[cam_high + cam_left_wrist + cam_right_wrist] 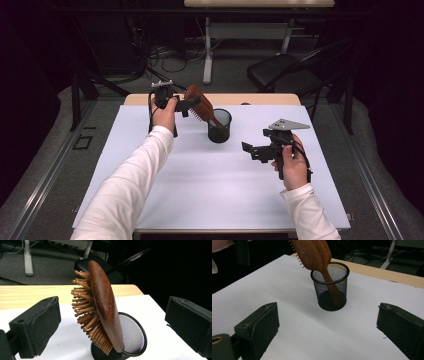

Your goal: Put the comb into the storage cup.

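Observation:
A brown wooden hairbrush point(199, 105) stands handle-down in a black mesh cup point(220, 126) at the middle back of the white table cover point(210, 190). It leans left, with its bristles point(86, 312) facing left in the left gripper view. My left gripper point(192, 106) is open, its jaws wide on either side of the brush head point(103, 300) without touching it. Nearer the front right, my right gripper point(251, 151) is open and holds nothing. It faces the cup point(330, 287) from a short distance, where the brush handle point(332, 290) shows through the mesh.
A strip of bare wooden tabletop point(260, 99) runs along the far edge of the cover. A black folding chair point(285, 70) stands behind the table at right. A desk leg point(207, 50) and cables point(165, 57) lie on the floor beyond.

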The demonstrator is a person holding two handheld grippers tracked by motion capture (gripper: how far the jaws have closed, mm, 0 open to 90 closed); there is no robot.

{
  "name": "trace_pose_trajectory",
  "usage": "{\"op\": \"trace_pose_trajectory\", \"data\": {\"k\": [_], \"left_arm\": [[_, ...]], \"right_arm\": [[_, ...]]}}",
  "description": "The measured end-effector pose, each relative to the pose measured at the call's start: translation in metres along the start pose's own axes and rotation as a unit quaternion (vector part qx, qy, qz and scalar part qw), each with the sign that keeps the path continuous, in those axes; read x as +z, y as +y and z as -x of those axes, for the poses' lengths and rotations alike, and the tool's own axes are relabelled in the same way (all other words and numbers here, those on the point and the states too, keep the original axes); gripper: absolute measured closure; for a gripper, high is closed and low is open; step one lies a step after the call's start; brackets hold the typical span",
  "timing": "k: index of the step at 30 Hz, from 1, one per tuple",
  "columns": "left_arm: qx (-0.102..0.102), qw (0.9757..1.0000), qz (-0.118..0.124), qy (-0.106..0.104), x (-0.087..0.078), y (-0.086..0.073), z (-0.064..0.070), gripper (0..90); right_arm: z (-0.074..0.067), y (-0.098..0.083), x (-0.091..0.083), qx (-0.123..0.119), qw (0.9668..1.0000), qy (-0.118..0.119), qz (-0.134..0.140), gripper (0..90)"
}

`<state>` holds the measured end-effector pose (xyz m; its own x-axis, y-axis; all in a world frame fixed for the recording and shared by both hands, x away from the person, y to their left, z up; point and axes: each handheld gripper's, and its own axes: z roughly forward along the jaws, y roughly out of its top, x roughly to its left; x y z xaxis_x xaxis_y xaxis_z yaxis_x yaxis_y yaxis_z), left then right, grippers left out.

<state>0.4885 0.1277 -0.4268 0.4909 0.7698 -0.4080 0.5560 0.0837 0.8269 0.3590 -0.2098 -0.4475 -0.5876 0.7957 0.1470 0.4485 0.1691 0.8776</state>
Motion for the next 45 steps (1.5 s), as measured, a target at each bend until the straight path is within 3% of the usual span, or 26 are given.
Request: {"op": "trace_pose_trajectory", "data": {"k": [22, 45], "left_arm": [[0.032, 0.9991, -0.016, -0.024, -0.018, 0.005, 0.003, 0.3], [0.063, 0.9962, -0.044, -0.041, -0.031, 0.006, 0.012, 0.3]], "right_arm": [[0.001, 0.000, -0.001, 0.000, 1.0000, -0.002, 0.003, 3.7], [0.002, 0.001, -0.003, 0.003, 1.0000, -0.004, 0.007, 4.0]]}}
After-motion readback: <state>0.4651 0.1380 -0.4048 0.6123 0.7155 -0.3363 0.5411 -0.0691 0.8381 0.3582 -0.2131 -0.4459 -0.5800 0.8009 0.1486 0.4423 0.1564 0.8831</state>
